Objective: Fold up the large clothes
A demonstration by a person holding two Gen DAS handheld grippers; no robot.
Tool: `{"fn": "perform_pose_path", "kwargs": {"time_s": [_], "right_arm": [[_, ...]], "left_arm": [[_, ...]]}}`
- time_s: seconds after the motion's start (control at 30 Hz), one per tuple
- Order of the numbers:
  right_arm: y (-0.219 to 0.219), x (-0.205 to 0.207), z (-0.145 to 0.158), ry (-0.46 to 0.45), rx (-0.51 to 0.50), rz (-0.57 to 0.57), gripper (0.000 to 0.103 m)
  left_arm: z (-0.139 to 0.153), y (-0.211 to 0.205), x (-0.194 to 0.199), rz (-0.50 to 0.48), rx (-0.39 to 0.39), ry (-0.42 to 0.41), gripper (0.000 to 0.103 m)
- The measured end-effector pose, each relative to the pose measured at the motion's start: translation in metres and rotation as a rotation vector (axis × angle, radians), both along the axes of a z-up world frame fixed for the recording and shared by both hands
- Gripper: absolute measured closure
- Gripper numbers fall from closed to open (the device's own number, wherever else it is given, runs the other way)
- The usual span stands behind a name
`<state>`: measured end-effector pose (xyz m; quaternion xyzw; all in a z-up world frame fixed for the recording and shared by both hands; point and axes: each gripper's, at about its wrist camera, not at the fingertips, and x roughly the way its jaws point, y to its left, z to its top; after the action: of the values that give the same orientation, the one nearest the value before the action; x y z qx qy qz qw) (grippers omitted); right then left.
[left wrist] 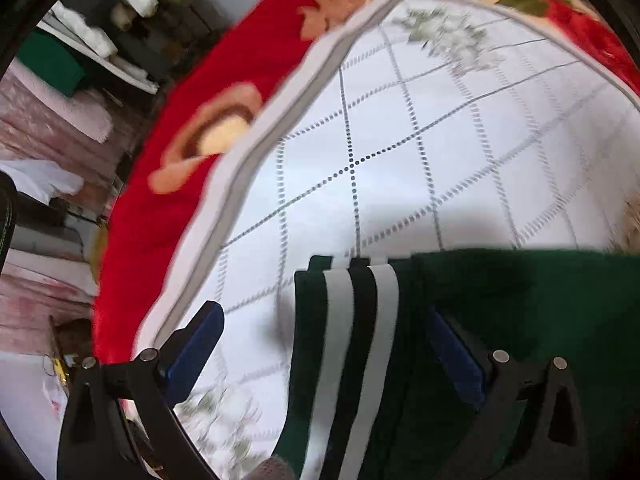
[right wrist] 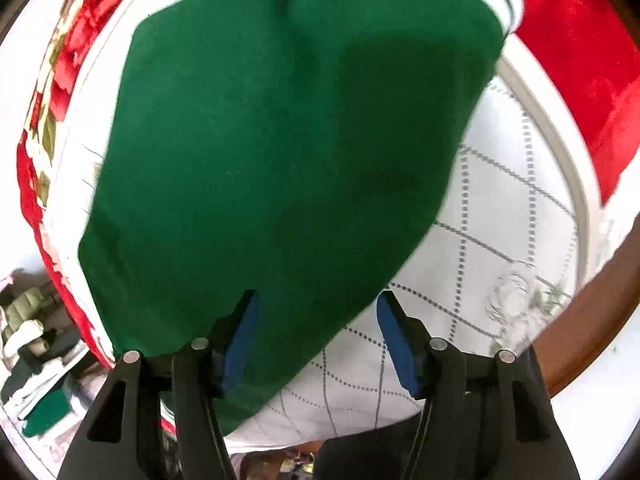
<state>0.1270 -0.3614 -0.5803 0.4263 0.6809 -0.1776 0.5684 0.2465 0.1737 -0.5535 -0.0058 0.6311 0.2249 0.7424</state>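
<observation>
Left gripper (left wrist: pixel 320 350): jaws spread wide, blue pads w/ nothing pinched; striped edge of the garment lies between them.
Right gripper (right wrist: pixel 318 338): jaws spread too, not pinching; near corner of the garment lies between the pads.
Green garment (right wrist: pixel 280 152): spread flat on the white quilt, runs from near to far; black-and-white striped band (left wrist: pixel 360 320) at its edge in left wrist view.
White quilt (left wrist: pixel 400 160): grey dotted grid pattern, grey border.
Red blanket (left wrist: pixel 240 64): floral, under the quilt, shows around it.
Clothes pile (left wrist: pixel 120 0): far left, blurred.
</observation>
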Motion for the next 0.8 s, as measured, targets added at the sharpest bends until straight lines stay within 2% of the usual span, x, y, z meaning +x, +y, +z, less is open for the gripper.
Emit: {"fn": "perform_pose_path", "kwargs": {"time_s": [0.1,0.23,0.27,0.3,0.37,0.4,0.47,0.57,0.67,0.73,0.8], "right_arm": [[0.01,0.022,0.025,-0.055,-0.074,0.094,0.04],[0.047,0.071,0.049,-0.194,-0.118,0.307,0.041],[0.066,0.093,0.049,-0.236,-0.102,0.372,0.044],[0.078,0.109,0.047,-0.251,-0.093,0.411,0.053],[0.104,0.154,0.033,-0.274,-0.046,0.481,0.056],[0.118,0.177,0.021,-0.26,-0.043,0.514,0.065],[0.142,0.207,-0.001,-0.251,-0.037,0.554,0.07],[0.17,0.241,-0.042,-0.18,-0.145,0.666,0.07],[0.166,0.251,-0.037,-0.158,-0.117,0.614,0.07],[0.153,0.244,-0.011,-0.176,-0.072,0.572,0.07],[0.132,0.232,0.021,-0.221,-0.091,0.536,0.07]], "left_arm": [[-0.009,0.013,0.011,0.027,-0.078,-0.01,0.0],[0.008,0.012,0.002,0.012,-0.058,-0.011,0.0],[0.011,0.01,0.0,0.015,-0.055,-0.017,0.0],[0.022,0.01,-0.005,0.022,-0.045,-0.033,0.0],[0.036,0.008,-0.01,0.022,-0.042,-0.062,0.0],[0.04,0.005,-0.009,0.022,-0.039,-0.07,0.0],[0.046,-0.005,-0.006,0.015,-0.032,-0.085,0.0],[0.044,-0.018,0.0,0.006,-0.03,-0.087,0.0],[0.051,-0.031,0.002,-0.016,-0.077,-0.095,0.0],[0.062,-0.057,0.002,-0.038,-0.128,-0.117,0.0],[0.066,-0.082,0.005,-0.07,-0.171,-0.12,0.0]]}}
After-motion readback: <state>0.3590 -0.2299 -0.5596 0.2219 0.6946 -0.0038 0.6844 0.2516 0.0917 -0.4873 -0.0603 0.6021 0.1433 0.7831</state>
